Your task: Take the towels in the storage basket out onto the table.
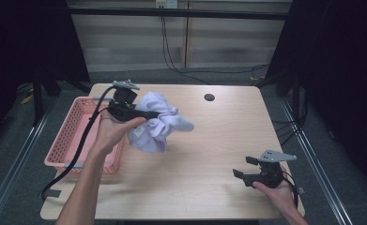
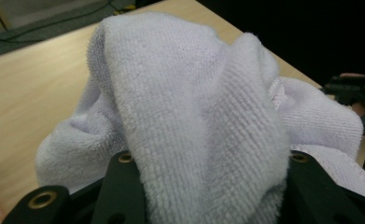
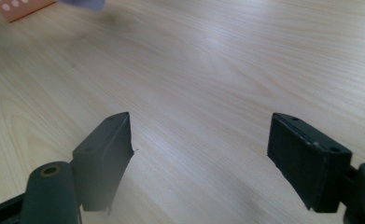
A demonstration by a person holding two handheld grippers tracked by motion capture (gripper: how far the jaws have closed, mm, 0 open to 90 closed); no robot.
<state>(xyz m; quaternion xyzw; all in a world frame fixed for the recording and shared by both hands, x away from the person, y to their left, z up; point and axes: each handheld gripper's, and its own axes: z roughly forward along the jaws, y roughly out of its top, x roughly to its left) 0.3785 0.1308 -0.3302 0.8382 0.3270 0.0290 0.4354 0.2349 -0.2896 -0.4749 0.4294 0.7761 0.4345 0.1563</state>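
High view: left gripper (image 1: 150,115) grips white towel (image 1: 157,123) beside pink basket (image 1: 71,133).

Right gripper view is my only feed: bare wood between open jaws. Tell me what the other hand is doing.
Observer: The left gripper is shut on a crumpled white terry cloth towel, held up over the light wooden table.
Operator: Report where it sits relative to any container.
Observer: Just right of a pink perforated plastic basket at the table's left edge.
Operator: Now locate my gripper.
Observer: The right gripper is near the table's front right corner, jaws open toward the towel.
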